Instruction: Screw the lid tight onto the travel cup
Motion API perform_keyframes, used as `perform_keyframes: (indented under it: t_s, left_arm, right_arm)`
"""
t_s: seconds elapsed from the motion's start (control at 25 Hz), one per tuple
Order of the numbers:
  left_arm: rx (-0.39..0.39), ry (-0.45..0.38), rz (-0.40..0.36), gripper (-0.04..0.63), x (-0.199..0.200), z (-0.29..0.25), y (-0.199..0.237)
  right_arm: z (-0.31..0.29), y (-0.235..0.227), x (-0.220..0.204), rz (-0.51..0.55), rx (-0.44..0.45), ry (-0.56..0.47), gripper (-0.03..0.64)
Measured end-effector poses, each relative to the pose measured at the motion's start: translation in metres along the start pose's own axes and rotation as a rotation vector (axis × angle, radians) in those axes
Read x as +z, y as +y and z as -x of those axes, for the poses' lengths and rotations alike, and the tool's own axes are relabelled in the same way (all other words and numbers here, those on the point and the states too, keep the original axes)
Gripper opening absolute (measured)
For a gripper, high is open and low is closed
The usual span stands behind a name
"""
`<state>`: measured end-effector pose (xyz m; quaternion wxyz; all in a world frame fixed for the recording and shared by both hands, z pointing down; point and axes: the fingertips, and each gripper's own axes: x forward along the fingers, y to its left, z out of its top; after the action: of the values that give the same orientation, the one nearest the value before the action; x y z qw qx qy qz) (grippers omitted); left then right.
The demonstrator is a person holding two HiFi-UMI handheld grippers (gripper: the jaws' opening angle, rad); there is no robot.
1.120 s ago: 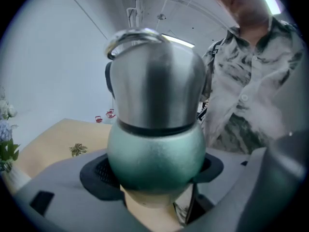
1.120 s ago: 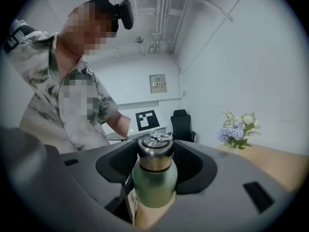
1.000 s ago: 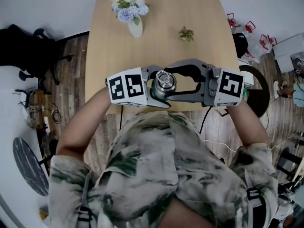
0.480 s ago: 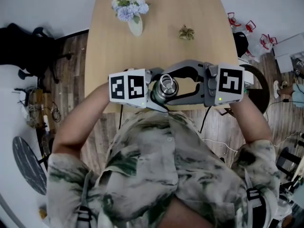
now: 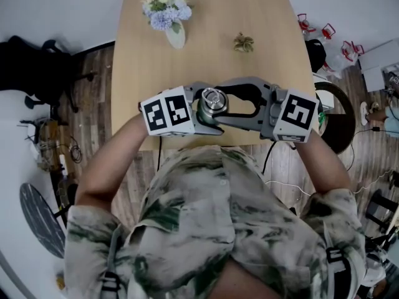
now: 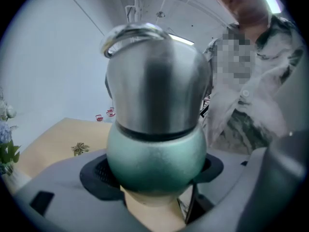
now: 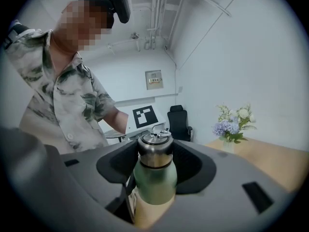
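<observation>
Pale wood fills the upper half of the head view: a table (image 5: 206, 61) on a dark plank floor, with a vase of flowers (image 5: 169, 14) near its far edge and a small dried sprig (image 5: 243, 42) well apart to the right of it. At the near edge a person in a patterned shirt (image 5: 206, 217) holds both tools level in front of the chest, jaws pointing towards each other, with the travel cup (image 6: 154, 149) upright between them and above the table's near edge. The left gripper (image 6: 155, 175) is clamped on the cup's rounded green body, its dark pads (image 6: 96, 173) pressed in on either side just below the steel lid (image 6: 157, 86), which sits on the cup's neck with a wire loop on top. The right gripper (image 7: 155, 164) comes from the other side and higher, with the lid in the curved hollow between its jaws; these have just been closing, and the pads seem to be against the lid's sides, though the wide-angle view makes that contact hard to confirm. Behind it stands a black office chair (image 7: 179, 122)
</observation>
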<state>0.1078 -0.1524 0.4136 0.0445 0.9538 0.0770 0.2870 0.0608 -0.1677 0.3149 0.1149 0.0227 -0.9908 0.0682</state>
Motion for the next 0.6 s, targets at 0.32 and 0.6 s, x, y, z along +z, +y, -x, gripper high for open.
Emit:
perform_keyframes:
  t_s: [0.32, 0.6]
  left_arm:
    - [0.082, -0.004, 0.053, 0.393, -0.005, -0.011, 0.019]
    - [0.153, -0.018, 0.111, 0.393, -0.008, -0.023, 0.045]
  right_arm:
    - [0.007, -0.015, -0.015, -0.007, -0.119, 0.010, 0.239]
    - [0.019, -0.037, -0.023, -0.025, -0.237, -0.013, 0.231]
